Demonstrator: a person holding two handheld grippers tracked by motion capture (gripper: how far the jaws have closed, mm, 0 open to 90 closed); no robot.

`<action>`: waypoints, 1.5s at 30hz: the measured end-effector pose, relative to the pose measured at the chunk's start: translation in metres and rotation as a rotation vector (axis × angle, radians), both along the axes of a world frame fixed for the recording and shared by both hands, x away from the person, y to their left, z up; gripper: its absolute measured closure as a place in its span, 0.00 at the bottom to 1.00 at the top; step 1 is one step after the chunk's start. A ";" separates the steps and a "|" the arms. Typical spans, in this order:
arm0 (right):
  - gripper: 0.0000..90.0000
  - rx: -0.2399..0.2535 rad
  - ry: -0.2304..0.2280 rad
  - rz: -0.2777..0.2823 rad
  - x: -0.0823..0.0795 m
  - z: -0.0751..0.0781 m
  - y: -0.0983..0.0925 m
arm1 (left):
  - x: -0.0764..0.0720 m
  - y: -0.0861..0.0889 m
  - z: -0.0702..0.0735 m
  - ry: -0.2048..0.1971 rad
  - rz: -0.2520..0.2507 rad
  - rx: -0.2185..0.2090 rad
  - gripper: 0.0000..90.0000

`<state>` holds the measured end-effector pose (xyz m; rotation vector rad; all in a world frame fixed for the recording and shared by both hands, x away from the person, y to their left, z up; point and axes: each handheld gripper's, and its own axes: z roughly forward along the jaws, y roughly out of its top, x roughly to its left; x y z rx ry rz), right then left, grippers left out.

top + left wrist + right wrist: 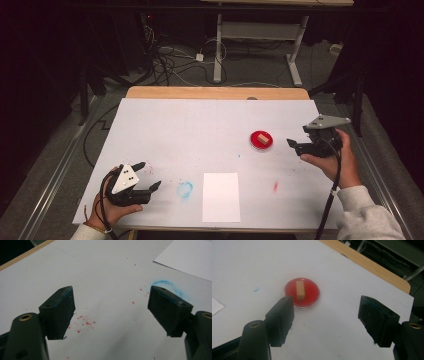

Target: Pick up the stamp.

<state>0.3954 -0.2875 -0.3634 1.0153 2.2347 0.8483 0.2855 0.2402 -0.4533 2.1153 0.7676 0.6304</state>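
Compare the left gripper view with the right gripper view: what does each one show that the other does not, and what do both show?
Left gripper view: a blue ring smudge and scattered red specks on the sheet.

Right gripper view: a red dish holding a tan block, a small blue mark, and the wooden table edge with floor and cables behind.

Both: two open black jaws with nothing between them, the white sheet, and part of the smaller paper.
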 end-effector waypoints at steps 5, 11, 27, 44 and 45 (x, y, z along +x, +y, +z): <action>0.37 -0.057 0.093 0.019 0.026 0.002 0.012 | 0.001 0.001 -0.001 0.008 -0.002 -0.001 0.24; 0.37 -0.122 0.190 0.032 0.054 -0.003 0.031 | 0.001 0.000 -0.002 0.013 -0.004 0.012 0.24; 0.52 -0.219 0.352 0.088 0.088 -0.040 0.070 | 0.002 0.002 -0.004 0.023 -0.015 0.022 0.24; 0.75 -0.223 0.414 0.105 0.100 -0.057 0.081 | 0.004 0.001 -0.006 0.043 -0.022 0.015 0.23; 0.76 -0.235 0.403 0.109 0.101 -0.058 0.081 | 0.004 0.001 -0.006 0.045 -0.024 0.014 0.23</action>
